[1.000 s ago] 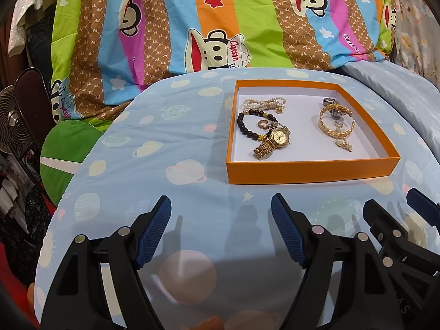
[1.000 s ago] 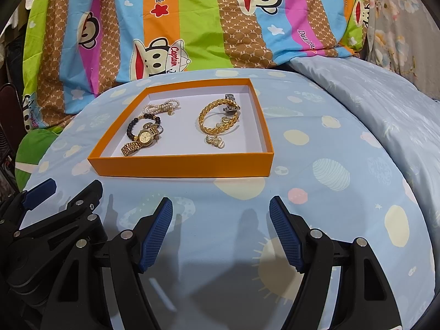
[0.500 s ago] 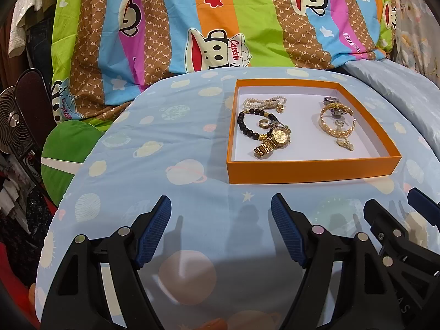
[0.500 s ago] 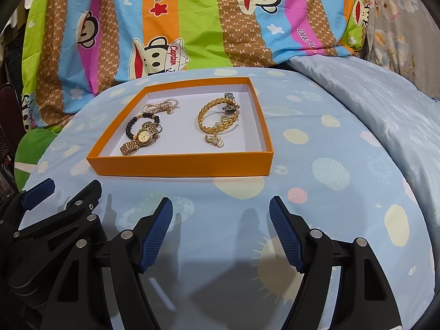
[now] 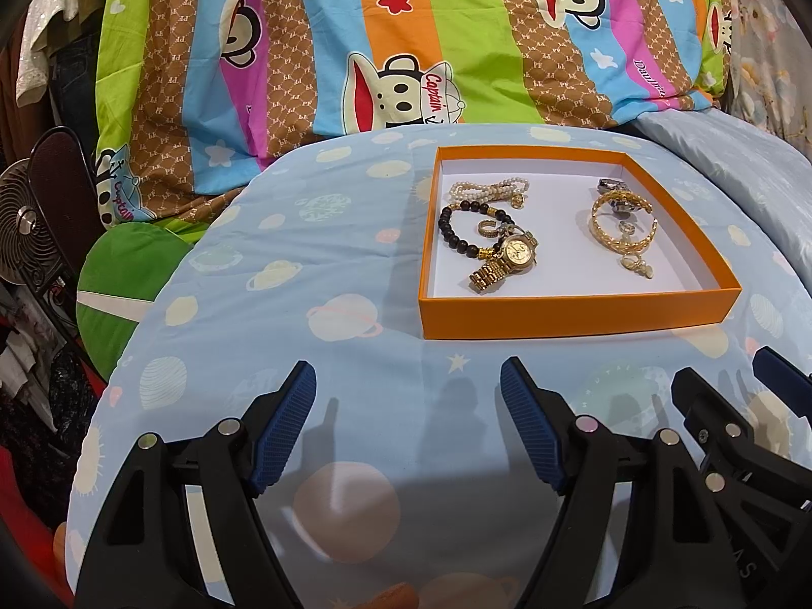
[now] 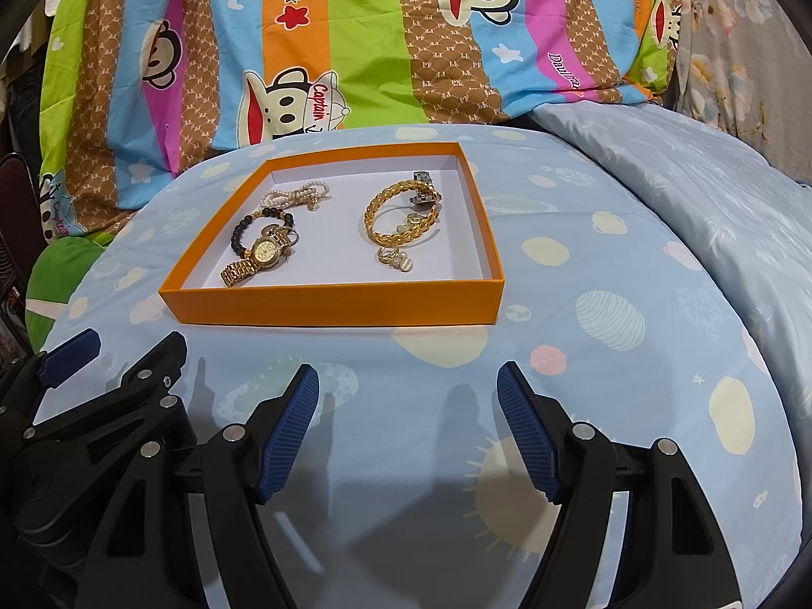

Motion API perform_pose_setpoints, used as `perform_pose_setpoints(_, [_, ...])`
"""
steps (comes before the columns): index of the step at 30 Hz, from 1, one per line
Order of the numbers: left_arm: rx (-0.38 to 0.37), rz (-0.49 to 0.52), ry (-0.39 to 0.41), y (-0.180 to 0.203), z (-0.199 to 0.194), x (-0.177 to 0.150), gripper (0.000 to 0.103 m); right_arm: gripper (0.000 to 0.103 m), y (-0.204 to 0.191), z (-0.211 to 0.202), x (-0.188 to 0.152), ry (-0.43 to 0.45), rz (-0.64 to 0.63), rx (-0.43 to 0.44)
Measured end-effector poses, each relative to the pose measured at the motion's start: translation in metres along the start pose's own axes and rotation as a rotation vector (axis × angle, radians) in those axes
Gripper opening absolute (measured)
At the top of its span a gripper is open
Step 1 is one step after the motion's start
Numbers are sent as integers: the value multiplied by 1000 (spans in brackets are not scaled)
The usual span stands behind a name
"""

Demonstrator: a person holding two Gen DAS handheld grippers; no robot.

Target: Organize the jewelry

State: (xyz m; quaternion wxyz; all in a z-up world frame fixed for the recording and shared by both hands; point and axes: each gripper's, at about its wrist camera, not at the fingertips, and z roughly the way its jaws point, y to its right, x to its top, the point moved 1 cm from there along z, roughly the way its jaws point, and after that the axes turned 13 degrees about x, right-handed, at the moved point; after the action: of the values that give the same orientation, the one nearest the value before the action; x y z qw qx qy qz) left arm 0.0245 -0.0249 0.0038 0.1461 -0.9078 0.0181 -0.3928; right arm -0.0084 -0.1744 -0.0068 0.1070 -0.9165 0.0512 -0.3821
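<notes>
One orange tray (image 5: 573,315), shallow, white floor, sits on a round worktop (image 5: 304,304) under a pale blue planet-print cover. Inside, two clusters of jewelry. Left cluster: one gold watch (image 5: 510,259), one black bead bracelet (image 5: 457,238), one pearl strand (image 5: 487,190), one small ring (image 5: 488,228); the watch overlaps the black beads. Right cluster: one gold braided bangle (image 5: 621,226), one silver-toned piece (image 5: 611,186) at its far edge, small gold charms (image 5: 637,266) at its near edge; exact count of the small bits cannot be told.

Two grippers, side by side, both short of the tray's near wall and touching nothing. Left gripper (image 5: 408,426): jaws spread, only cloth between them; tray lies ahead and to its right. Right gripper (image 6: 408,426): jaws spread, empty; tray ahead and slightly left.

One striped cartoon-monkey sheet (image 6: 355,35) hangs behind. One fan (image 5: 25,233) at far left.
</notes>
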Motion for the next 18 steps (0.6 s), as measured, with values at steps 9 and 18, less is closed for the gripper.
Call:
perform_pose_setpoints(9, [5, 2, 1, -1, 0, 0, 73, 72, 0, 0, 0, -1, -1, -1])
perform_pose_setpoints(18, [10, -1, 1, -1, 0, 0, 73, 72, 2, -1, -2, -2, -2, -1])
